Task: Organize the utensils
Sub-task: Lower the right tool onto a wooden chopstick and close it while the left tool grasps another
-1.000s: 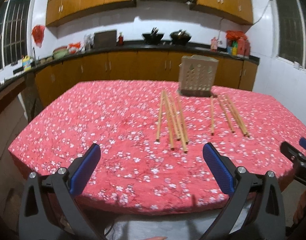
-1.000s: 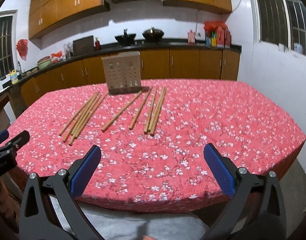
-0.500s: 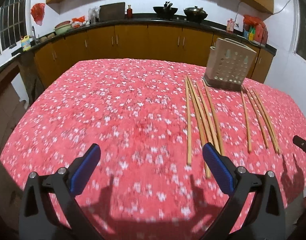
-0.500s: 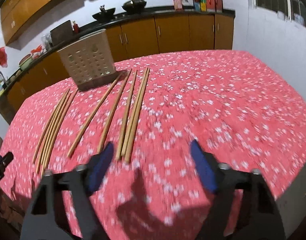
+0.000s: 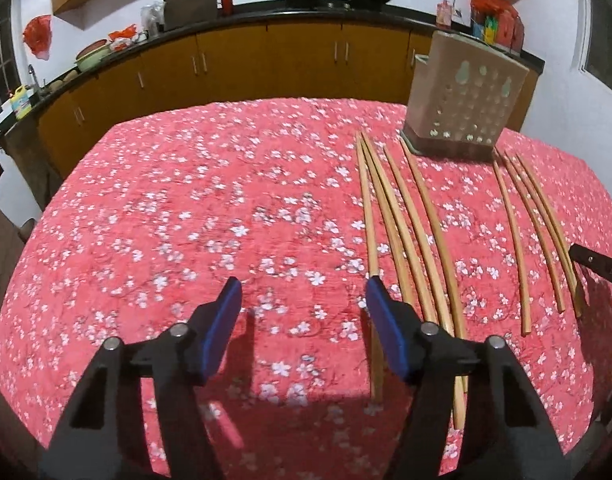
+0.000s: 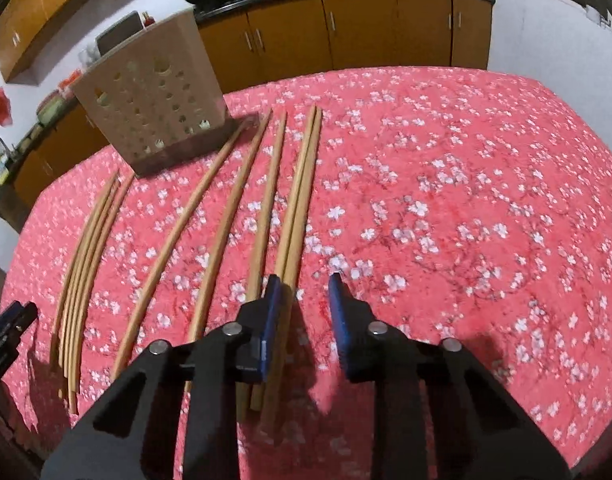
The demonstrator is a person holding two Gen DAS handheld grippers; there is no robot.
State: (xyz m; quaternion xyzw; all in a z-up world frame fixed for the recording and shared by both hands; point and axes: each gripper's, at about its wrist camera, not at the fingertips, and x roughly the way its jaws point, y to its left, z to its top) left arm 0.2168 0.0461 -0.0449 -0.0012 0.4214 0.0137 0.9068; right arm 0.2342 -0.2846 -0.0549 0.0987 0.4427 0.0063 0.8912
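Both grippers are low over the table with the red floral tablecloth [image 5: 185, 200], angled down at the wooden chopsticks.

Left gripper [image 5: 301, 300]: jaws have just been closing, now about half open, nothing between the pads, only cloth. The left bundle of chopsticks [image 5: 402, 220] lies just to its right; the nearest stick runs under or past the right pad [image 5: 386, 332], and I cannot tell whether they touch.

Right gripper [image 6: 306, 300]: jaws have just been closing, now narrow but with a clear gap. The rightmost pair of chopsticks [image 6: 301, 184] runs toward the gap along the inner face of the left pad [image 6: 270, 320]; no squeeze visible, so nothing held yet. Three more chopsticks [image 6: 221, 216] lie to its left, then the far bundle [image 6: 85, 240].

Perforated utensil holder [image 6: 153, 96] stands upright ahead of both grippers, beyond the far ends of the sticks.

Judgement: step in hand is the first pick-up.
- Shift the right gripper slightly left so the pair sits centred between the pads before closing.
- Shift the left gripper right to straddle a stick or two, not the whole bundle.
- Grip near the near ends, pads across the sticks; thin round sticks may roll or scissor.
- Lift level, then tip upright over the holder.
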